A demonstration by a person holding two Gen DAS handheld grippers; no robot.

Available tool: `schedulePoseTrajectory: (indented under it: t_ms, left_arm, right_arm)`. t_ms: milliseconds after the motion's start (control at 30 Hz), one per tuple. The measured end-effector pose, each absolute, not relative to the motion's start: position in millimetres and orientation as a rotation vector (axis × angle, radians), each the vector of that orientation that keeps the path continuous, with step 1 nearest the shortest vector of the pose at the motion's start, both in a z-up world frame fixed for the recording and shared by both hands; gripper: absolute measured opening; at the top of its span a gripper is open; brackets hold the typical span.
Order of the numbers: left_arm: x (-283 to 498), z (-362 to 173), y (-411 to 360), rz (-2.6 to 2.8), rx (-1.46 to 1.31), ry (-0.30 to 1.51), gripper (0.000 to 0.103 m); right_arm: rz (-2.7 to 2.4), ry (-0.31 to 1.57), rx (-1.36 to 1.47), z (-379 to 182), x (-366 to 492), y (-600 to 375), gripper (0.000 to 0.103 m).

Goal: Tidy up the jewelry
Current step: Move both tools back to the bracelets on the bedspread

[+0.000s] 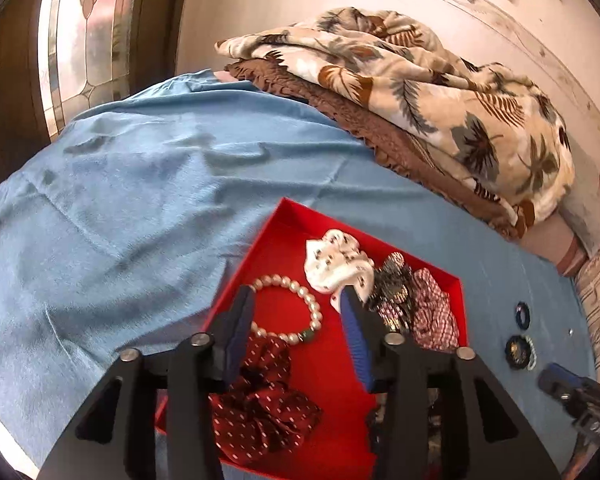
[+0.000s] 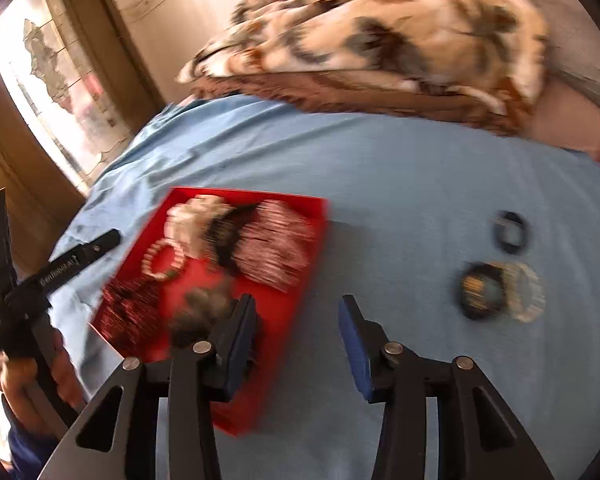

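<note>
From my left wrist, my left gripper (image 1: 298,304) hangs spread and empty over the red tray (image 1: 458,298), the pearl bracelet (image 1: 296,308) lying loose between its fingers beside the scrunchies. From my right wrist, blurred, my right gripper (image 2: 298,312) is spread, holding nothing; I'd steer it to the dark bangle (image 2: 480,290) on the blue sheet (image 2: 380,184), straddle one rim, then pinch

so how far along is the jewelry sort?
Mostly done: the pearl bracelet and several scrunchies lie in the red tray. In hand: nothing; left gripper and right gripper are both open and empty. Left: the dark ring and two bangles on the blue sheet.
</note>
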State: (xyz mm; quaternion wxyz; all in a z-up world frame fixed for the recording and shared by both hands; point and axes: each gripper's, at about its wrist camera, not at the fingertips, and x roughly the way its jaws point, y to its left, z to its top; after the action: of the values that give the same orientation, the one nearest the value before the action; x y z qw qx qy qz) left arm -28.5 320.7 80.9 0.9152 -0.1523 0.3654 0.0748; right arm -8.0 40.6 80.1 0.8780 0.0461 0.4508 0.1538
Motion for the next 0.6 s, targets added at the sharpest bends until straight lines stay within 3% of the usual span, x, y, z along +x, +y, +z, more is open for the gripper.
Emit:
schedulePoseTrajectory:
  t_ms: [400,600]
  left_arm:
    - [-80.8,87.3,253.1,0.133,-0.155,0.700,0.049]
    - [-102.2,101.6,190.2,0.037,-0.039,0.723,0.050]
  right_arm:
    - [0.056,0.939,0.302,49.5,-74.2,-163.9,0.047]
    - [-0.011,0.926,0.386,22.5,-72.9,-215.3,0.047]
